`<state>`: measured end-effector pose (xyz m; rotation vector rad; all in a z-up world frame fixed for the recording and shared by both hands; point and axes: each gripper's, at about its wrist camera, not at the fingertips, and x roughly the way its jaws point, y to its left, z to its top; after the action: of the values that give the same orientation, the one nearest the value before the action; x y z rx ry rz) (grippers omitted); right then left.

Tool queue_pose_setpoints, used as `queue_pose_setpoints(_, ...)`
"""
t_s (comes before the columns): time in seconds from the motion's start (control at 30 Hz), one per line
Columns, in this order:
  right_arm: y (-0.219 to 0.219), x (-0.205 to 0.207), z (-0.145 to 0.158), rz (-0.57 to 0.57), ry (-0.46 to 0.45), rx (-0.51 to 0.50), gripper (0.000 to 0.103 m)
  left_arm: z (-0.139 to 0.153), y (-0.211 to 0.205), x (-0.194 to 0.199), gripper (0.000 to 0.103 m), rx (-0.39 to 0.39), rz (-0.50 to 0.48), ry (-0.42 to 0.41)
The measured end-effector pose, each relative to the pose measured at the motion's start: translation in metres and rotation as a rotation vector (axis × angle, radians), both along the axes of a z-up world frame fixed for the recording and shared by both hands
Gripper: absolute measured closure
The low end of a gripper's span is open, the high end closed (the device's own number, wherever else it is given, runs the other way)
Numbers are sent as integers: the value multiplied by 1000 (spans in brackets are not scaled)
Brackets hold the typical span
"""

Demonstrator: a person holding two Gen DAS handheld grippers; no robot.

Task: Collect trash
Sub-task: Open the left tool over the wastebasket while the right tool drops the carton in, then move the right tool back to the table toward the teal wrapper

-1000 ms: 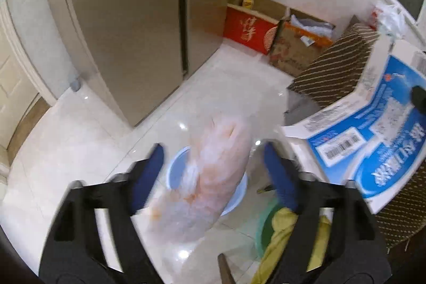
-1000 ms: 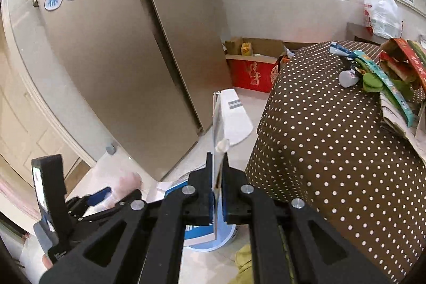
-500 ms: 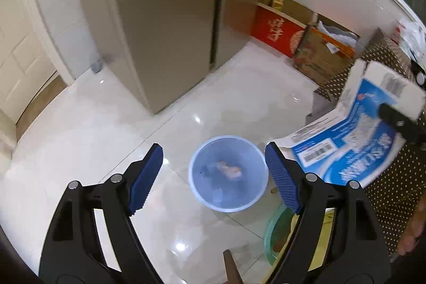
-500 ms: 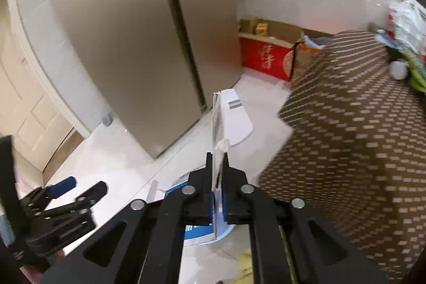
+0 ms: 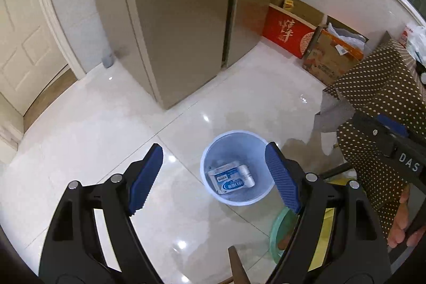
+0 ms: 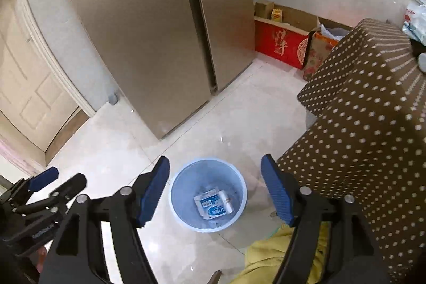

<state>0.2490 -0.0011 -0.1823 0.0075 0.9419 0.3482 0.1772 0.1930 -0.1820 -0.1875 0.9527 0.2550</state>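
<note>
A pale blue bin (image 5: 205, 164) stands on the white floor beside the table. A blue-and-white package (image 5: 230, 178) lies at its bottom. My left gripper (image 5: 213, 151) hangs open above the bin with nothing between its blue pads. My right gripper (image 6: 215, 161) is also over the bin (image 6: 174, 193); its jaws are opening and are empty, with the package (image 6: 213, 204) down below them. The left gripper (image 6: 66, 178) shows at the lower left of the right wrist view. A hand (image 5: 404, 225) holds the right gripper's handle at the right edge of the left wrist view.
A steel fridge (image 5: 181, 17) stands behind the bin. To the right is a table under a brown dotted cloth (image 6: 359, 124). A red box (image 5: 286, 31) and a cardboard box (image 5: 327, 60) line the far wall. A green basin (image 5: 277, 233) with yellow cloth (image 6: 266, 254) sits close by.
The right gripper opened and let go of the blue-and-white package, which now lies in the bin. A pinkish bag fell from the left gripper into the bin. Both views tilted down.
</note>
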Motion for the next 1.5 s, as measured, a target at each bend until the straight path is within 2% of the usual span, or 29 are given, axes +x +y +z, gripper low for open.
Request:
queue_pose_setpoints(0.2, -22, -8, 26, -22, -41, 47, 33, 21, -23, 6, 25, 3, -54, -49)
queue_pose_setpoints(0.47, -71, -25, 69, -89, -128, 110, 33, 59, -64, 12, 25, -1, -147, -123)
queue_pose_setpoints(0.63, -114, -31, 90, -164, -173, 124, 33, 83, -106, 22, 25, 15, -242, -172)
queue_pose_setpoints(0.8, -167, -33, 101, -271, -205, 117, 33, 100, -147, 33, 25, -8, -335, -208)
queue_pose_setpoints(1.0, -224, -21, 99, -372, -219, 81, 33, 113, -199, 51, 24, -37, -437, -234)
queue_pose_setpoints(1.23, -285, 9, 88, -452, -166, 69, 33, 116, -242, 67, 22, -66, -528, -232)
queue_pose_setpoints(1.4, -304, 30, 81, -473, -135, 29, 33, 112, -256, 75, 22, -90, -558, -213)
queue_pose_setpoints(1.5, -302, 40, 76, -487, -120, -12, 35, 109, -258, 77, 22, -63, -559, -204)
